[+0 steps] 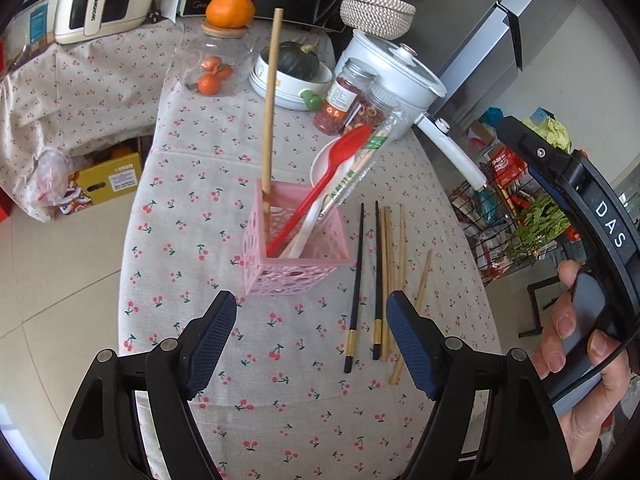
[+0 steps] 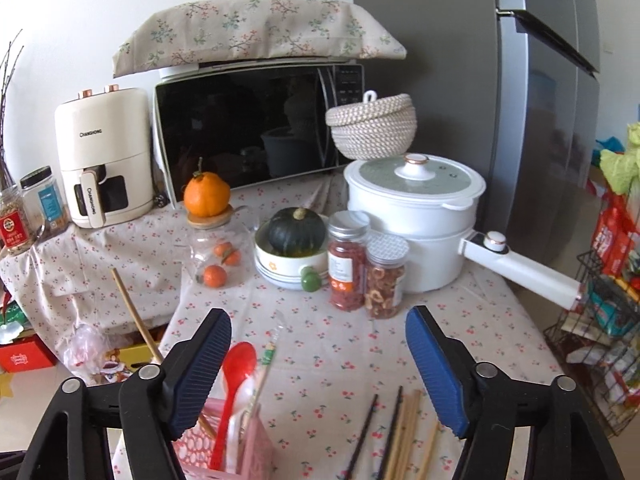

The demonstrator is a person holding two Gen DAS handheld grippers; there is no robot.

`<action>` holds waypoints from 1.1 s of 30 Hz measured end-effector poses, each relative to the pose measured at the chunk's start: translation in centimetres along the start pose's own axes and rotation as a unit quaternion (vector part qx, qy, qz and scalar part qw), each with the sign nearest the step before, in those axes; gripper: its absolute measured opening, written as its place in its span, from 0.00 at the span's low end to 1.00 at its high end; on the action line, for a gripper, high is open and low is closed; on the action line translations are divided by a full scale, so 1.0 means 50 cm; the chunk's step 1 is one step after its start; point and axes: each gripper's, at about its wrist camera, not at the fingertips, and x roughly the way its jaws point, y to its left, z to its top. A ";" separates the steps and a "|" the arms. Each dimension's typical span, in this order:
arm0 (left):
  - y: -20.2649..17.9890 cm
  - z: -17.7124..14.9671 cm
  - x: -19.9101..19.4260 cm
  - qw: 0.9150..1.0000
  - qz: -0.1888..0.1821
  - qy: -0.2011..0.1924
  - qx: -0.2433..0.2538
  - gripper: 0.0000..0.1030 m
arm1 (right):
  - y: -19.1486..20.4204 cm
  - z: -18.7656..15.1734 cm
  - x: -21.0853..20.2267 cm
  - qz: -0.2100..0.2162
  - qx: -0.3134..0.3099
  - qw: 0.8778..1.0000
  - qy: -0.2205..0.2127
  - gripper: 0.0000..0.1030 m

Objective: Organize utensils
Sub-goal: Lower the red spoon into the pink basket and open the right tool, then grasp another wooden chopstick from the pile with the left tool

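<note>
Right of the pink basket (image 1: 298, 240), chopsticks (image 1: 376, 280) lay loose. Both our grippers, left (image 1: 312, 340) and right (image 2: 318, 368), were released and empty; we judged pinching one pair mid-length would serve best.

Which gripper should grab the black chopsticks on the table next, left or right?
Right, probably. The black chopsticks lie just below the open right gripper, between its fingers. The left gripper, also open, has them toward its right finger, beside the pink basket.
</note>
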 end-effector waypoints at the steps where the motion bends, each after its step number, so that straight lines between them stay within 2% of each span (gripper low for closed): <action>1: -0.011 -0.003 0.003 1.000 0.000 0.004 0.003 0.78 | -0.017 -0.004 -0.004 -0.007 0.004 1.000 0.007 0.77; 5: -0.050 -0.019 0.019 1.000 0.006 0.020 0.018 0.78 | -0.091 -0.031 -0.011 -0.026 0.042 0.998 0.049 0.86; 14: -0.143 -0.040 0.078 0.997 0.025 0.059 0.047 0.78 | -0.241 -0.088 -0.023 -0.064 0.112 0.983 0.134 0.90; 18: -0.186 -0.053 0.115 0.994 0.030 0.078 0.065 0.78 | -0.290 -0.127 -0.007 -0.084 0.123 0.969 0.198 0.90; 22: -0.218 -0.068 0.159 0.992 0.018 0.101 0.078 0.78 | -0.326 -0.170 0.018 -0.075 0.120 0.953 0.268 0.90; 25: -0.248 -0.067 0.196 0.989 0.030 0.114 0.093 0.78 | -0.356 -0.200 0.040 -0.060 0.128 0.940 0.311 0.90; 28: -0.274 -0.055 0.232 0.985 0.049 0.111 0.120 0.77 | -0.399 -0.226 0.062 -0.080 0.144 0.925 0.342 0.90; 31: -0.291 -0.035 0.269 0.982 0.069 0.108 0.139 0.63 | -0.445 -0.246 0.079 -0.073 0.177 0.917 0.350 0.90; 33: -0.301 -0.016 0.296 0.981 0.070 0.112 0.141 0.48 | -0.464 -0.256 0.092 -0.064 0.192 0.912 0.358 0.87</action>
